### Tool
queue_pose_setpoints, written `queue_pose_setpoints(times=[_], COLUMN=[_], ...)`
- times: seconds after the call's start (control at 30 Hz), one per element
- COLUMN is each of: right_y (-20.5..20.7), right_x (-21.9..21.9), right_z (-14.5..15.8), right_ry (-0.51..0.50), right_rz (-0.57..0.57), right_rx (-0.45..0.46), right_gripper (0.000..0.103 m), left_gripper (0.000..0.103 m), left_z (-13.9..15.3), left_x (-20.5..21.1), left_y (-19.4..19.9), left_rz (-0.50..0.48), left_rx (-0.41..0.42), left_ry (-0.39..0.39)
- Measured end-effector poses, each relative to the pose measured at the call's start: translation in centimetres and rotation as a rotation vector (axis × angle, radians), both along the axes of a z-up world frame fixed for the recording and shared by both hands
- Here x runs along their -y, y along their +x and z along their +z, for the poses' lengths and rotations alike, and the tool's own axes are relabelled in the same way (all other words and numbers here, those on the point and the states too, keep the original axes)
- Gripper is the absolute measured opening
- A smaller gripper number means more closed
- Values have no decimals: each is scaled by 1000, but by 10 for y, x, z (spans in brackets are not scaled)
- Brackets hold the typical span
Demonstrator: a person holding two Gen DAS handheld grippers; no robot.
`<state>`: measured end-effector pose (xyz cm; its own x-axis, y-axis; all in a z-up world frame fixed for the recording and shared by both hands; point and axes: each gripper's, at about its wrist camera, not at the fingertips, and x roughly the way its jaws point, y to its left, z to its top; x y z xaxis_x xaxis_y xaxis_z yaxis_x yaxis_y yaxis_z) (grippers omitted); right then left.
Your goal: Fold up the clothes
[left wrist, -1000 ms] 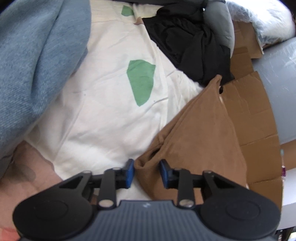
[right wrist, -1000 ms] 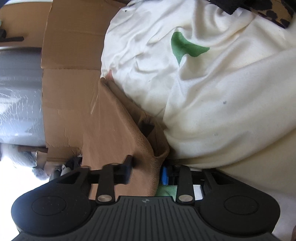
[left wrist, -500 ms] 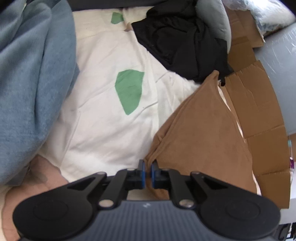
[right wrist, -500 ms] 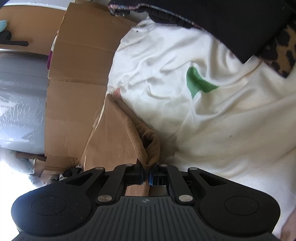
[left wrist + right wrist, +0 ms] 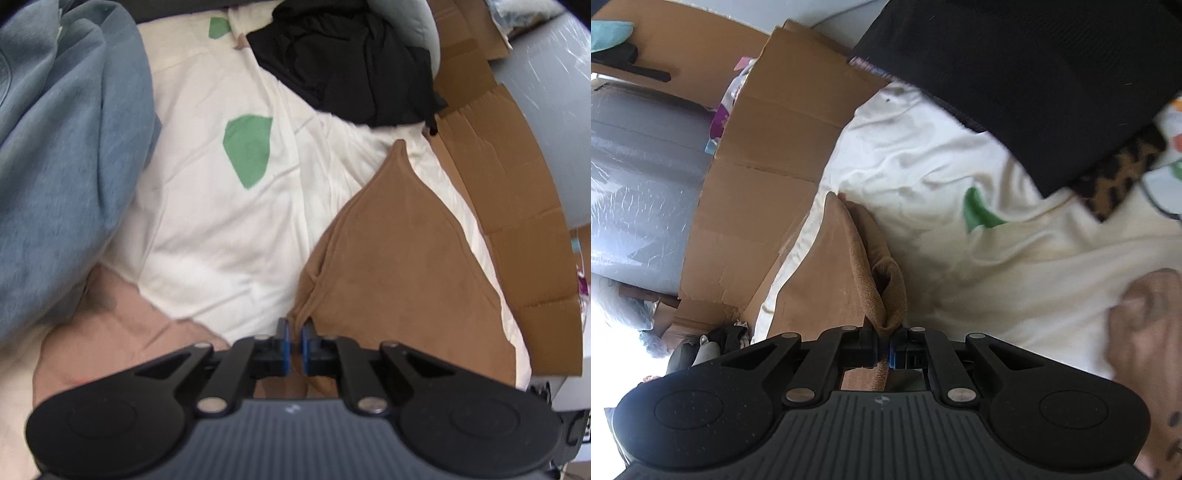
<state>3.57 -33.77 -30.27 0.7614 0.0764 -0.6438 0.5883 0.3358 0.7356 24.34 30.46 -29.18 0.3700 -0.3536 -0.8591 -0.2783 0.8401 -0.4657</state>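
Both the left gripper and right gripper are clenched on edges of the brown garment, which drapes ahead of their fingers over the cream sheet, so no fold looks made yet.

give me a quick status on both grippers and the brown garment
Left gripper and right gripper both shut on brown garment. Nothing on it.

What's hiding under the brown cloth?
Under the soft brown cloth lies a cream sheet with green patches, with flat cardboard beside it. Anything directly beneath the cloth is covered.
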Motion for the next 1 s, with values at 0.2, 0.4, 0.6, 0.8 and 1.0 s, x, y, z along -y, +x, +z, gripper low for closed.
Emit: queue_pose_setpoints(times=[0.2, 0.4, 0.6, 0.8, 1.0], right_y=[-35, -62, -87, -119, -143], right_x=[2, 5, 9, 6, 2], right_z=[6, 19, 20, 7, -9], right_ry=[6, -15, -16, 27, 65], right_rz=[-20, 0, 3, -35, -63], right_rx=[-34, -56, -43, -45, -51], right_gripper=[4, 4, 4, 4, 4], left_gripper=[6, 6, 6, 6, 6], left_z=[7, 15, 26, 34, 38], left_x=[2, 9, 13, 20, 23], left_y=[-14, -23, -35, -43, -47], left_rz=[-27, -73, -100, -129, -176], left_rx=[-12, -15, -23, -46, -49], left_ry=[-1, 9, 29, 73, 135])
